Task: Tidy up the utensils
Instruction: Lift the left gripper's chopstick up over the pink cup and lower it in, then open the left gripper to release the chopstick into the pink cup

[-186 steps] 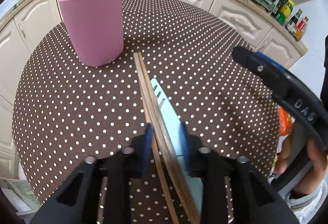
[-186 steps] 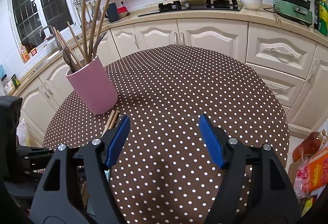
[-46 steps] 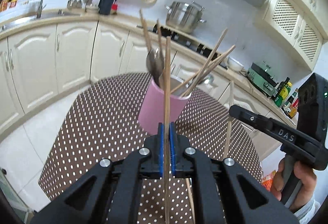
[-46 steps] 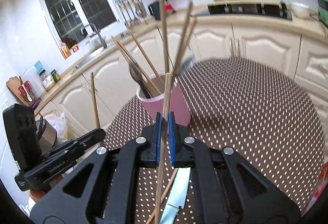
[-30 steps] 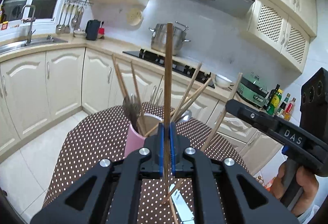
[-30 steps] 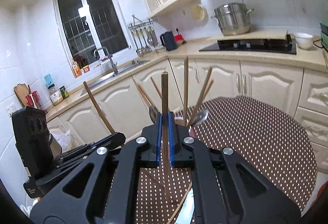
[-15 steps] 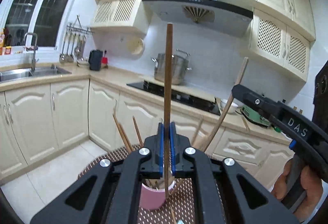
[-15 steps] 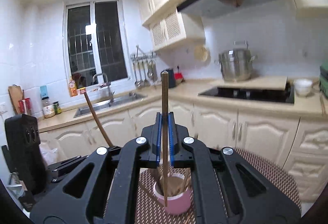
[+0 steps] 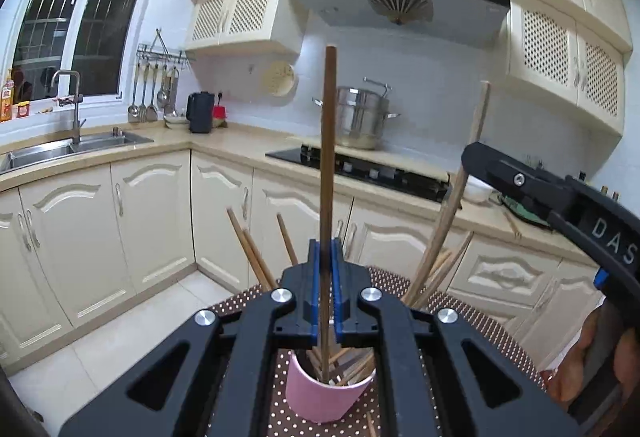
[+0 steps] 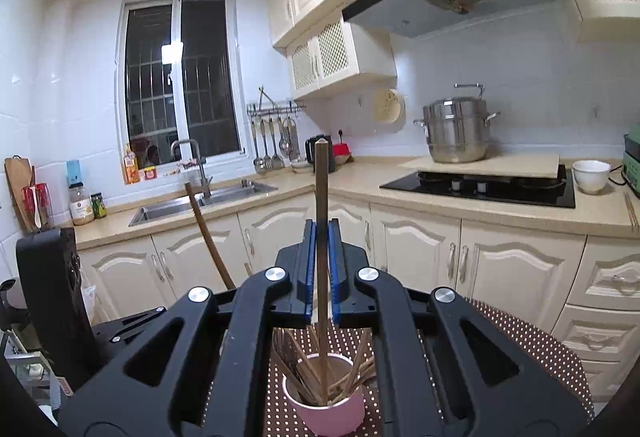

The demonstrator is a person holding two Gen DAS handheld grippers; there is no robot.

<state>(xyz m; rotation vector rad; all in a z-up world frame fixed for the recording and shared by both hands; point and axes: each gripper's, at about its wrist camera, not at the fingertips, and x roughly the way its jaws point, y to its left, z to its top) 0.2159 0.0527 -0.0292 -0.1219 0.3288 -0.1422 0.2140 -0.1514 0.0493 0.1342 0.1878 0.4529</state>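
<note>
Pink cup [image 9: 326,395]: on dotted desk [image 9: 476,321], full of sticks.
Left gripper [image 9: 327,279]: jaws pinching upright dark chopstick [image 9: 329,157], tip over cup.
Right gripper [image 10: 321,269]: jaws pinching second chopstick [image 10: 321,197] above cup.

Two held chopsticks [image 9: 329,157], one pink cup [image 9: 320,393] of utensils, one steel pot [image 10: 456,135], one white bowl [image 10: 591,176]

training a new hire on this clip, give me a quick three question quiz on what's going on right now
1. True or false: each gripper, left gripper and right gripper, is shut on a wooden chopstick.
2. The pink cup stands on: A) the sink B) the dotted tablecloth C) the stove
3. Fill in: both held chopsticks stand nearly ____.

Key: 1 true; 2 B; 3 upright
</note>
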